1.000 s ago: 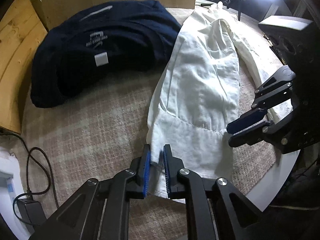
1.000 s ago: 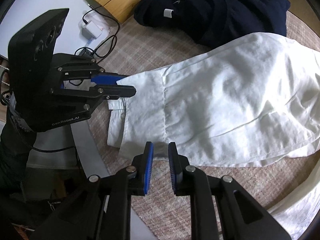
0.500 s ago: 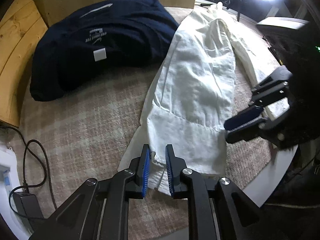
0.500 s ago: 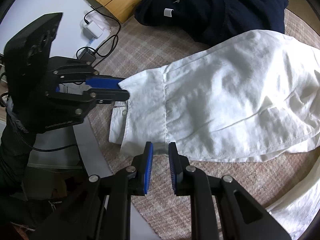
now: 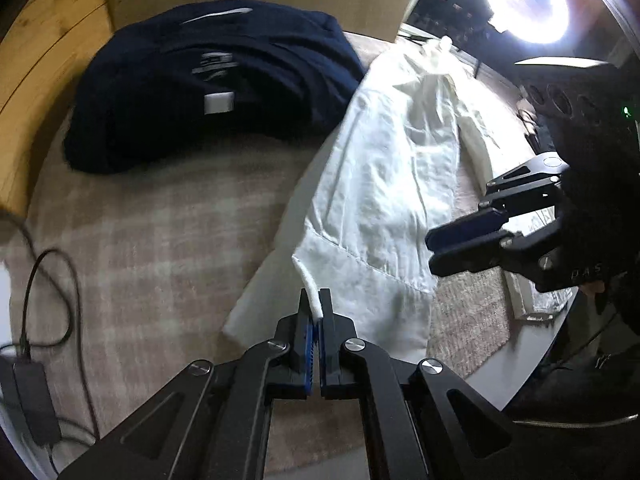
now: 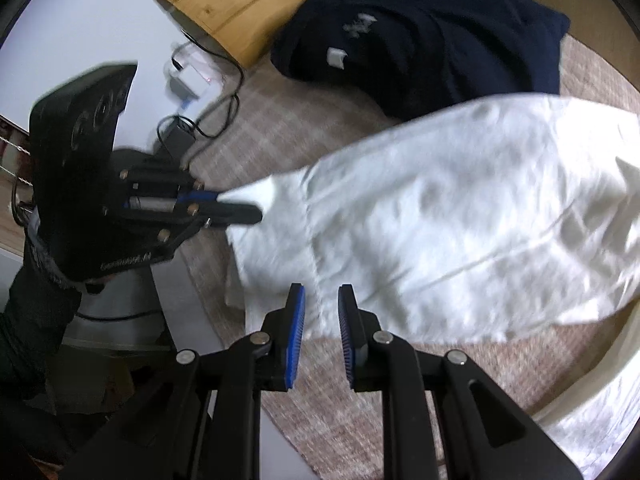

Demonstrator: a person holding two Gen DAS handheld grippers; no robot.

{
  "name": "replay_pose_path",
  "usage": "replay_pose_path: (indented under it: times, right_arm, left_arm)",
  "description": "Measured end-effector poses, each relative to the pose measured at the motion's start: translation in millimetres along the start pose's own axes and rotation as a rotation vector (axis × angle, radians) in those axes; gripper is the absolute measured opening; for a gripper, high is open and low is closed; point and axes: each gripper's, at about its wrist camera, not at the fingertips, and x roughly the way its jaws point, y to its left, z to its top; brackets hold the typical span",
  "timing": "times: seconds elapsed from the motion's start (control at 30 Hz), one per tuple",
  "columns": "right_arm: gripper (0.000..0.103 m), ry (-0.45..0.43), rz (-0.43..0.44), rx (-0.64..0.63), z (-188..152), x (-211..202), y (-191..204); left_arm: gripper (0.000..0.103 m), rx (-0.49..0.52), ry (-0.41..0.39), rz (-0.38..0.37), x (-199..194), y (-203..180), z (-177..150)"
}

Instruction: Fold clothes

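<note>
1. The left gripper (image 5: 316, 300) has just closed, pinching the white shirt's (image 5: 384, 184) hem corner.
2. The right gripper (image 6: 322, 308) hangs open above the shirt's edge.
3. The shirt lies on the checked cloth (image 5: 152, 240), beside a dark garment (image 5: 208, 84).

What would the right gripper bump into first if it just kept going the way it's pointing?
Most likely the white shirt. The right gripper points down at its near edge, jaws apart with the cloth showing between the fingertips. Depth is hard to judge here, so it may already be close to touching.
</note>
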Motion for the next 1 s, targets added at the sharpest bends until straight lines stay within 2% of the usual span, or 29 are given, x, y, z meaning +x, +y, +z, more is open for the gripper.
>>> replay_pose_path:
  times: [0.23, 0.4, 0.47, 0.6, 0.63, 0.7, 0.73, 0.87, 1.0]
  right_arm:
    - [0.017, 0.033, 0.008, -0.02, 27, 34, 15]
    - [0.017, 0.048, 0.004, -0.011, 33, 51, 16]
    - [0.017, 0.048, 0.007, -0.013, 34, 52, 16]
    - [0.017, 0.049, 0.015, -0.007, 34, 52, 15]
    - [0.017, 0.047, 0.019, -0.003, 33, 52, 14]
    - [0.017, 0.042, 0.025, 0.003, 33, 51, 13]
    - [0.017, 0.04, 0.028, 0.006, 33, 51, 12]
    - [0.018, 0.037, 0.028, 0.006, 34, 53, 13]
    - [0.018, 0.031, 0.031, 0.006, 34, 52, 13]
  left_arm:
    - [0.001, 0.021, 0.047, 0.035, 9, 7, 4]
    - [0.002, 0.032, 0.076, 0.051, 34, 3, 14]
    - [0.002, 0.046, 0.082, 0.062, 33, 3, 15]
    - [0.015, 0.101, 0.104, 0.158, 24, 4, 19]
    - [0.025, 0.11, 0.106, 0.174, 22, 5, 20]
    - [0.038, 0.128, 0.117, 0.194, 22, 7, 22]
    - [0.039, 0.138, 0.126, 0.199, 23, 7, 23]
    - [0.04, 0.174, 0.163, 0.184, 36, 3, 27]
    - [0.032, 0.162, 0.14, 0.16, 37, 7, 32]
